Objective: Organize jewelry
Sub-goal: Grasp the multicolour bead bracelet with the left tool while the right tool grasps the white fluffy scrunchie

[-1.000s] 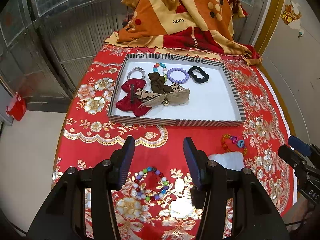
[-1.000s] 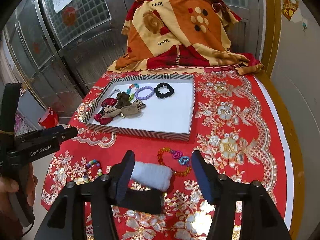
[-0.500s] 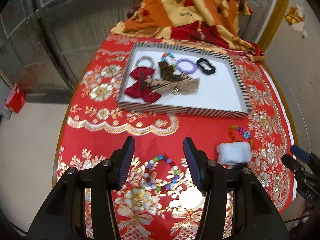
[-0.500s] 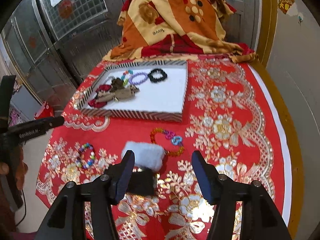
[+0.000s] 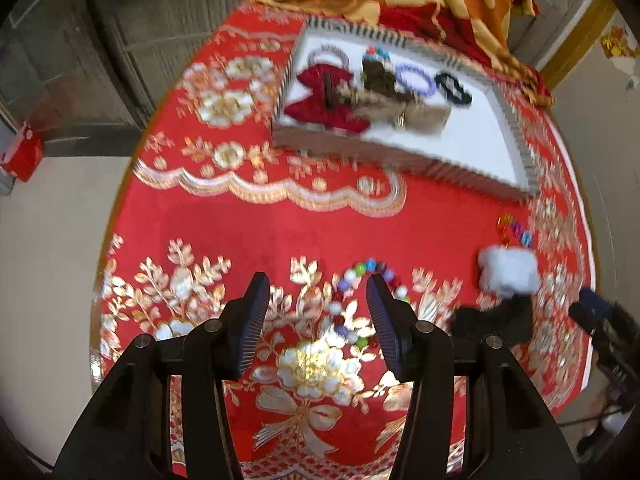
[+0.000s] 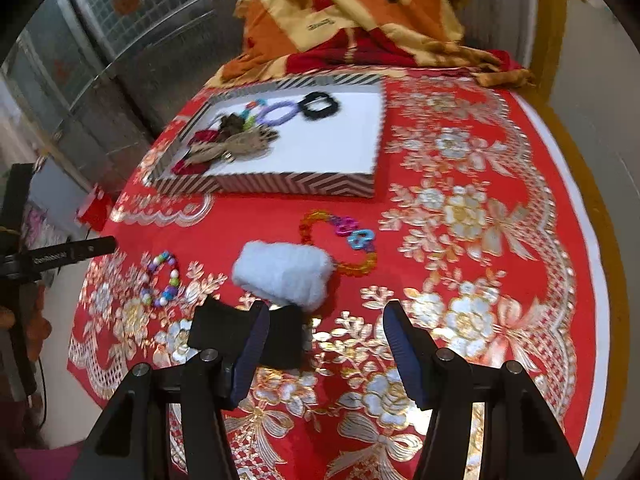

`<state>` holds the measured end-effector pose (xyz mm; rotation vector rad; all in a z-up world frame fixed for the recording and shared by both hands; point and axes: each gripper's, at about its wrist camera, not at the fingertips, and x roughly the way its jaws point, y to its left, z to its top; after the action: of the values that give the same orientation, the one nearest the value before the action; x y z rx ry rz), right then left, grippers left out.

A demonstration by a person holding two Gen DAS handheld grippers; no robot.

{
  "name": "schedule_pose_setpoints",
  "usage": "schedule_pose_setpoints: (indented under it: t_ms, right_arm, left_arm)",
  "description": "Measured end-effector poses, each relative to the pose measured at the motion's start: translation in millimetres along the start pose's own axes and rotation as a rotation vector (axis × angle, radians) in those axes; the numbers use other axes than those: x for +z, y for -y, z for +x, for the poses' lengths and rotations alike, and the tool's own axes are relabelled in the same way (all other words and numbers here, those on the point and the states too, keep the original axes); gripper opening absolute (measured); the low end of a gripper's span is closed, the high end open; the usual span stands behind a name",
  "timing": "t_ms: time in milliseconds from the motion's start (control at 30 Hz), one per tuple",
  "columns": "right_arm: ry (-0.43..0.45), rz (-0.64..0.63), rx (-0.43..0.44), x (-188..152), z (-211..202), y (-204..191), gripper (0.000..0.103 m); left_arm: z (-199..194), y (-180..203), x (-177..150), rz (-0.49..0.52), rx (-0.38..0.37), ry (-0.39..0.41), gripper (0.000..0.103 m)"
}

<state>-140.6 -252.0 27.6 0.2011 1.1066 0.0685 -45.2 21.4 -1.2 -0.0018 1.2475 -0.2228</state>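
Note:
A striped tray (image 5: 400, 158) (image 6: 304, 189) with a white floor holds a red bow, a leopard bow, a brown scrunchie, a purple bead bracelet (image 5: 416, 80) and a black scrunchie (image 6: 318, 105). On the red cloth lie a multicoloured bead bracelet (image 5: 352, 280) (image 6: 162, 280), a white-and-black fluffy piece (image 5: 506, 274) (image 6: 284, 274) and an orange chain bracelet (image 6: 340, 240). My left gripper (image 5: 318, 320) is open and empty, just left of the bead bracelet. My right gripper (image 6: 324, 344) is open and empty, in front of the fluffy piece.
A folded orange and red blanket (image 6: 360, 12) lies behind the tray. The table's left edge (image 5: 116, 208) drops to a pale floor with a red box (image 5: 20, 152). A wall (image 6: 592, 60) runs along the right side.
Both grippers have pulled back and tilted, so the tray sits farther off. The bead bracelet has slid right toward my left gripper's right finger. Nothing was taken hold of.

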Motion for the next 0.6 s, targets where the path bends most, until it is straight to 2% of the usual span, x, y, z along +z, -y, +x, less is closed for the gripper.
schedule_pose_setpoints:
  t_ms: [100, 333, 600]
  right_arm:
    - [-0.021, -0.022, 0.015, 1.6, 10.2, -7.0, 0.057]
    - [-0.056, -0.007, 0.055, 8.6, 31.1, -9.2, 0.057]
    - [-0.079, -0.022, 0.063, 16.1, 44.5, -11.0, 0.058]
  left_arm:
    - [13.2, -3.6, -6.6, 0.006, -0.005, -0.045, 0.051]
    - [32.2, 0.2, -11.0, 0.024, 0.013, -0.083, 0.053]
    - [50.8, 12.3, -8.5, 0.088, 0.104, -0.093, 0.053]
